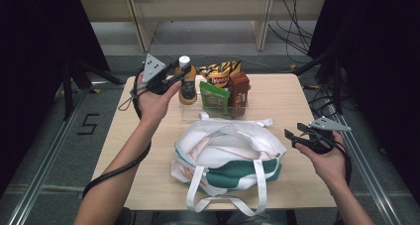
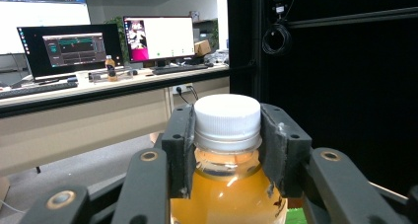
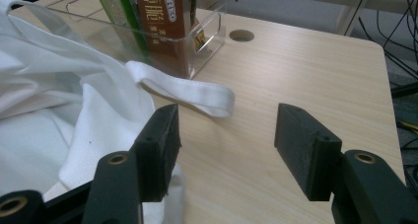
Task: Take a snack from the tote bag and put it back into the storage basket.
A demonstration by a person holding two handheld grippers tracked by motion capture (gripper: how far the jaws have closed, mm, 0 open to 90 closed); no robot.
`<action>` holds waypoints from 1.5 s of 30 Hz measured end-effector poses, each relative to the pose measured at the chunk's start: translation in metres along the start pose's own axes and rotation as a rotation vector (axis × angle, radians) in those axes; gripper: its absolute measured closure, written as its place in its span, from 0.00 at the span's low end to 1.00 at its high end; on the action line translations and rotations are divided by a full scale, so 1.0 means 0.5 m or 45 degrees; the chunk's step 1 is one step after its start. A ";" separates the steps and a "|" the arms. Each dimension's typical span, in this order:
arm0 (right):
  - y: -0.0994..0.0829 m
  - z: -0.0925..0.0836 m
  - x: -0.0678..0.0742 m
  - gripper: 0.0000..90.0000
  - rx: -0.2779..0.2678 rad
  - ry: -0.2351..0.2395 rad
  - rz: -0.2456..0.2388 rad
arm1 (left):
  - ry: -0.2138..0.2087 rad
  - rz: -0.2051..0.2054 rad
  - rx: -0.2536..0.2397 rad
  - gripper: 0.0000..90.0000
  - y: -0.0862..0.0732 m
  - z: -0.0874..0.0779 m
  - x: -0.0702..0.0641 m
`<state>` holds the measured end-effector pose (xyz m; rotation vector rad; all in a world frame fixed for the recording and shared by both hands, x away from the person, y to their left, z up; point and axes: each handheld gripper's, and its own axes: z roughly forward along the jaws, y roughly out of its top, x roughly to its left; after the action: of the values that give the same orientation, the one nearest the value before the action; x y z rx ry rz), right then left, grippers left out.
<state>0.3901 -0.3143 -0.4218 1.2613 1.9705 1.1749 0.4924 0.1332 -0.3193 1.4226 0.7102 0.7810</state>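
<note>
1. L gripper [image 1: 184,75]: jaws clamped on neck of orange juice bottle [image 2: 227,184], pads [image 2: 178,150] pressing either side just below white cap [image 2: 227,116].
2. Bottle upright at left end of clear tray [image 3: 207,34], far side of table [image 1: 287,101].
3. Tray also holds green packet [image 1: 214,96], brown carton [image 1: 238,88], chip bag [image 1: 220,70].
4. R gripper [image 3: 226,140]: jaws apart, nothing between them, over bare tabletop just right of white tote bag [image 1: 228,150].
5. Bag strap [image 3: 185,93] lies flat ahead of R jaws.
</note>
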 end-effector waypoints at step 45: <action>0.000 -0.001 0.003 0.48 -0.001 0.003 -0.014 | 0.037 0.011 0.085 0.66 -0.044 0.076 0.040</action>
<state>0.3892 -0.3129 -0.4216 1.2482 1.9760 1.1718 0.5358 0.1276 -0.3394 1.4779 0.7589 0.7920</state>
